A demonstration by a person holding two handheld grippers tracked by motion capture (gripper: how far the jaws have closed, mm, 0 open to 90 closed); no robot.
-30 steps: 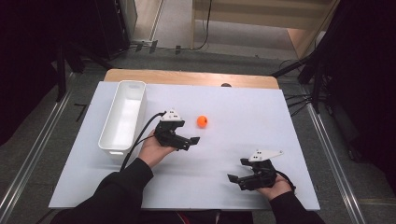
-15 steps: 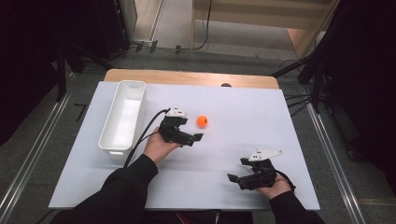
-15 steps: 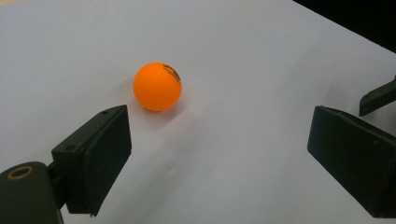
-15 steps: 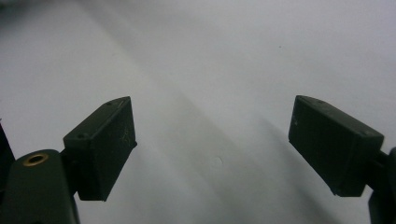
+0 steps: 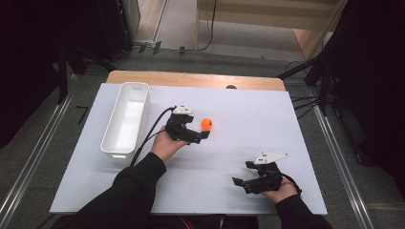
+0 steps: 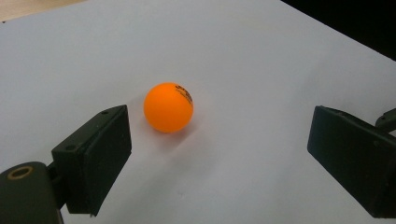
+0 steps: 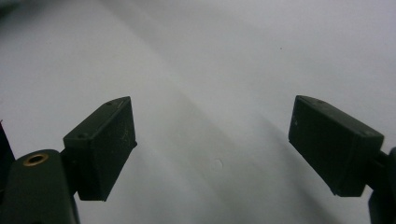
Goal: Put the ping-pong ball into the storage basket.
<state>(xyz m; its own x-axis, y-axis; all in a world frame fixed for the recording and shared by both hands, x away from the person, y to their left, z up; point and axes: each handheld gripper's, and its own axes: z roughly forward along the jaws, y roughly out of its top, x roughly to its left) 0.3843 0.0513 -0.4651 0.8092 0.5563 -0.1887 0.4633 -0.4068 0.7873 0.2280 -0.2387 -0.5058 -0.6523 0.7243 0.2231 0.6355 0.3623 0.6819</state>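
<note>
— Left gripper (image 5: 204,135) was what I had working: jaws spread wide, nothing between the pads, and the orange ball (image 5: 207,124) sat just ahead of them, resting on the white surface (image 5: 248,109) about midway between its long edges, nearer the far edge than the near one.

— Touching yet?

— No, a gap showed all round in the left gripper view, where the ball (image 6: 168,107) lay closer to the left-hand pad. I judged I should centre it first, then push forward low, so neither pad nudged it and sent it rolling.

— And the other one?

— Right gripper (image 5: 246,180) rested near the near right corner, jaws also apart and empty. The white bin (image 5: 138,102) stood along the left edge, well clear.
</note>
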